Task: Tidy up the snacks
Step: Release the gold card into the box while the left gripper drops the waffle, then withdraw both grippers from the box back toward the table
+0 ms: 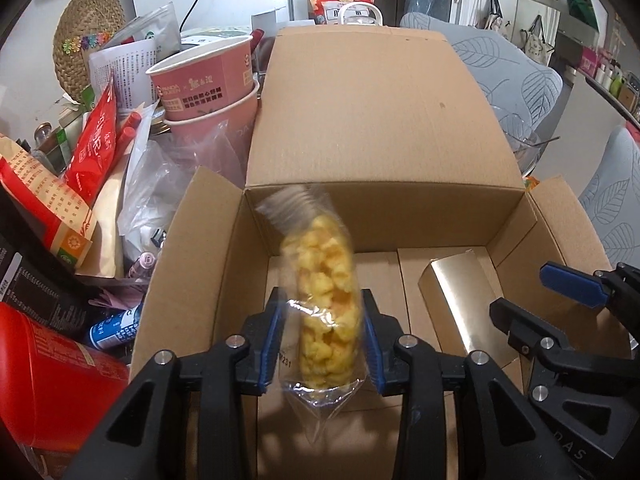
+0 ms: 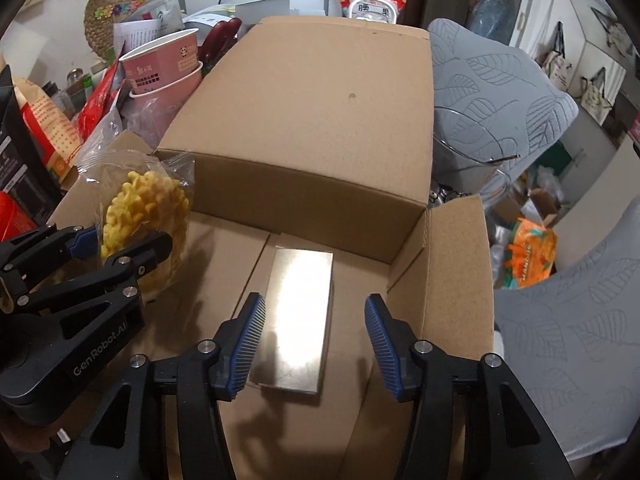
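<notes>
An open cardboard box (image 1: 376, 216) fills both views, its back flap upright. My left gripper (image 1: 322, 336) is shut on a clear bag of yellow puffed snacks (image 1: 322, 292) and holds it above the left half of the box floor. The bag also shows in the right wrist view (image 2: 140, 208), with the left gripper (image 2: 120, 248) around it. A flat gold box (image 2: 296, 316) lies on the box floor at the right; it shows in the left wrist view (image 1: 464, 304) too. My right gripper (image 2: 314, 340) is open and empty just above the gold box.
Left of the box is a pile of packets: stacked pink paper cups (image 1: 208, 84), red snack bags (image 1: 96, 140), a red tin (image 1: 52, 380). Grey leaf-patterned cushions (image 2: 492, 92) and an orange snack bag (image 2: 528, 256) lie to the right. A nut bag (image 2: 370, 2) stands behind.
</notes>
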`<state>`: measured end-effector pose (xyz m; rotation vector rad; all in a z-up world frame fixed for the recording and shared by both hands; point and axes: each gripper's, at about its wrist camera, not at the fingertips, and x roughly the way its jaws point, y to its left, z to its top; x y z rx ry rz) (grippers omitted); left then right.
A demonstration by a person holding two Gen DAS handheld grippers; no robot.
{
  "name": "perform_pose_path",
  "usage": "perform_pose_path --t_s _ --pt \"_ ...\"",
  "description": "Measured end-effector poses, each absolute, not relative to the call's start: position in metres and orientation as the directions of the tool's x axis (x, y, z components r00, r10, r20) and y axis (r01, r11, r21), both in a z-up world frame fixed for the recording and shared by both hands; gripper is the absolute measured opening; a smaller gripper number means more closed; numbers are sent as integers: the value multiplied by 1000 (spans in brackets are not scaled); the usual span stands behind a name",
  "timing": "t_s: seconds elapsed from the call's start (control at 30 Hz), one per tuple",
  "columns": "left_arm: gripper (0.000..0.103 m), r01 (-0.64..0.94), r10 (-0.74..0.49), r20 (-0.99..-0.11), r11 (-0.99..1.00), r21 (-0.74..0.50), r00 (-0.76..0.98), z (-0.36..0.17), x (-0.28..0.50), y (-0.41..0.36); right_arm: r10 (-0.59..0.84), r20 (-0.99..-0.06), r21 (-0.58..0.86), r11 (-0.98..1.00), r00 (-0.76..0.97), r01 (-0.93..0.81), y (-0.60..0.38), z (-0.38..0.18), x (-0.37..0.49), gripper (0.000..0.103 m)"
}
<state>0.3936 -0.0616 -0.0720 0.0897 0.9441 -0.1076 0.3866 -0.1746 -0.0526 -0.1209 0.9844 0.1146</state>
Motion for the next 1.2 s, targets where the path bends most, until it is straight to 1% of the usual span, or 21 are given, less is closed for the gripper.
perform_pose_path --t_s 0.03,0.07,0.1,0.17,0.4,0.6,1.2 --pt "44 131 -54 -814 991 28 578 -71 393 -62 38 -833 -55 987 552 -150 -175 -52 385 52" --pt "53 131 -56 -816 991 25 575 -71 392 -62 33 -830 -60 987 557 -147 -175 -50 383 52" --pt "64 131 -58 -817 991 21 573 -70 392 -62 30 -827 -63 987 562 -145 -175 -48 382 52" --pt "71 132 -63 -813 991 18 578 -66 389 -61 20 -820 -72 988 571 -138 -176 -44 378 54" --pt "71 122 -55 -790 992 25 611 -43 379 -59 5 -793 -89 988 609 -124 -179 -28 362 55" --pt "71 119 -58 -753 993 27 655 -19 360 -58 2 -763 -94 989 646 -115 -181 -7 349 55" --pt "71 128 -79 -618 991 35 782 65 298 -52 18 -614 -105 989 789 -105 -178 69 283 55"
